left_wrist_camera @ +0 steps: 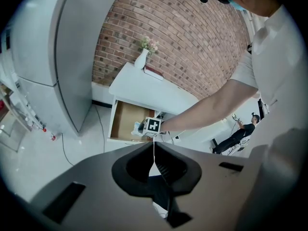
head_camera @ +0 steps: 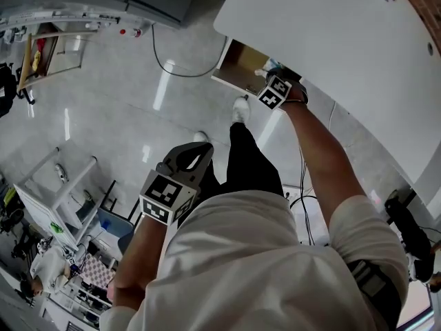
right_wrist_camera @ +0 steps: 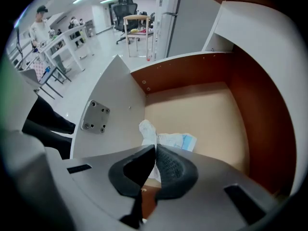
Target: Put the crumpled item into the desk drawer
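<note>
Here the right gripper [right_wrist_camera: 155,148] reaches into the open drawer [right_wrist_camera: 202,105] of the white desk [head_camera: 331,40]. Its jaws are pinched together on the crumpled item [right_wrist_camera: 168,139], white with a blue printed patch too small to read, low beside the drawer's side wall. The left gripper [left_wrist_camera: 154,146] hangs closed and empty, well apart from the desk.

your desk [head_camera: 331,54] has a white top. at the end by the brick wall stand a white vase [left_wrist_camera: 141,60] with flowers and, just beside it, a flat book [left_wrist_camera: 155,73]. the drawer [right_wrist_camera: 202,105] under the top is pulled open. the crumpled item [right_wrist_camera: 166,139], white with a bit of blue, is down at its pale bottom, close to one side wall. the glossy pale floor [head_camera: 138,116] carries a dark cable [head_camera: 169,64] curling near the desk, and your white shoes [head_camera: 240,109].
</note>
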